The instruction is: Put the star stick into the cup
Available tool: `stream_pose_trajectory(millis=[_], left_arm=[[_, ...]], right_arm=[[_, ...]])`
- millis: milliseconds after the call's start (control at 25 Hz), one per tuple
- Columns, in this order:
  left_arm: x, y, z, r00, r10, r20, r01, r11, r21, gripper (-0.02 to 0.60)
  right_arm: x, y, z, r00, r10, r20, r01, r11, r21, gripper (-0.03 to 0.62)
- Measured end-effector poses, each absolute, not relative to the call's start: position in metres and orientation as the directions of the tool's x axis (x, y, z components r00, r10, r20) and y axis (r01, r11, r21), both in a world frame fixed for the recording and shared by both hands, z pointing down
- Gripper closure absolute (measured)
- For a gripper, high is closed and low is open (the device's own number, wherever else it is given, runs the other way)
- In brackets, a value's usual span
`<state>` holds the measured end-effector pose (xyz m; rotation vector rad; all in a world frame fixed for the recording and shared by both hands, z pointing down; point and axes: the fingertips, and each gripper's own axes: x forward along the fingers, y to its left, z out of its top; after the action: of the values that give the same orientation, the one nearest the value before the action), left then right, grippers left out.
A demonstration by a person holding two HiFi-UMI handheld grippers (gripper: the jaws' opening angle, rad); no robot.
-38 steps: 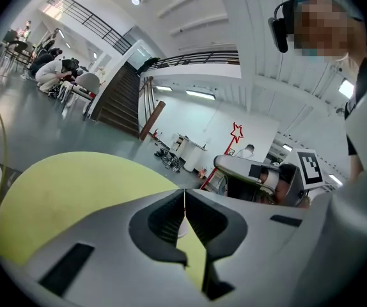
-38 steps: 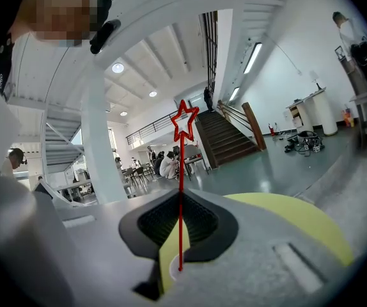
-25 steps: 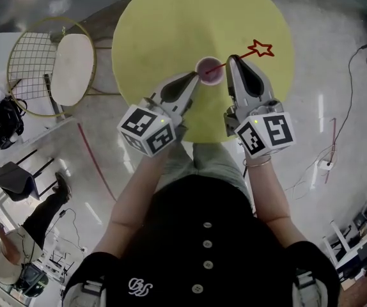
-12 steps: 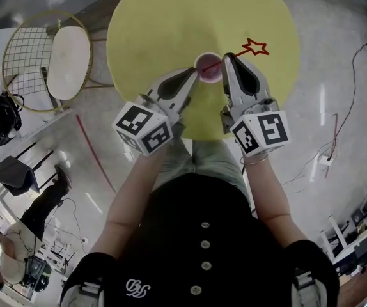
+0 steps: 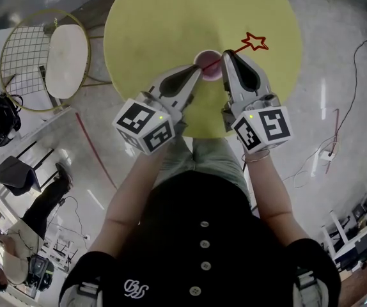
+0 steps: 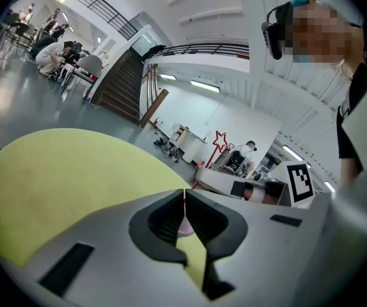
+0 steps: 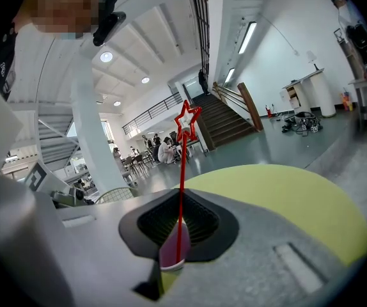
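A small pink cup (image 5: 206, 67) stands on the round yellow table (image 5: 171, 18), near its front edge. The red star stick (image 5: 234, 48) slants up to the right from the cup, its star (image 5: 255, 41) over the table. My right gripper (image 5: 224, 55) is shut on the stick just right of the cup. In the right gripper view the stick (image 7: 182, 171) runs up between the jaws and its lower end sits inside the cup (image 7: 171, 251). My left gripper (image 5: 196, 73) is shut at the cup's left rim; the cup (image 6: 184, 228) shows pink behind its closed jaws.
A gold wire chair with a white seat pad (image 5: 65, 59) stands left of the table. A black bag (image 5: 3, 120) and a seated person (image 5: 36, 222) are further left. Cables (image 5: 330, 152) trail over the floor on the right.
The right gripper with the stick has edged slightly closer to the cup. The left gripper stays at the cup's rim.
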<state>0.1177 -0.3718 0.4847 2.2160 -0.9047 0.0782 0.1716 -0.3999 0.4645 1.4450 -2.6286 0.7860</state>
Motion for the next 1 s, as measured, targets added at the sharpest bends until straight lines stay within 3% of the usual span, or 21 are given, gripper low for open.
stream_pose_trajectory(millis=[480,1000], left_arm=[[0.121,-0.376,0.485,0.756,-0.577,0.308,-0.624,-0.495,0.605,0.566],[0.113,-0.372,0.483,0.754,-0.586,0.296,-0.624,-0.5,0.601,0.566]], right_arm=[[0.178,-0.411,0.477,-0.548,-0.772,0.322,-0.817,0.413,-0.402,0.575],[0.17,-0.405,0.481,-0.546,-0.761,0.351,-0.819,0.398,-0.412,0.449]])
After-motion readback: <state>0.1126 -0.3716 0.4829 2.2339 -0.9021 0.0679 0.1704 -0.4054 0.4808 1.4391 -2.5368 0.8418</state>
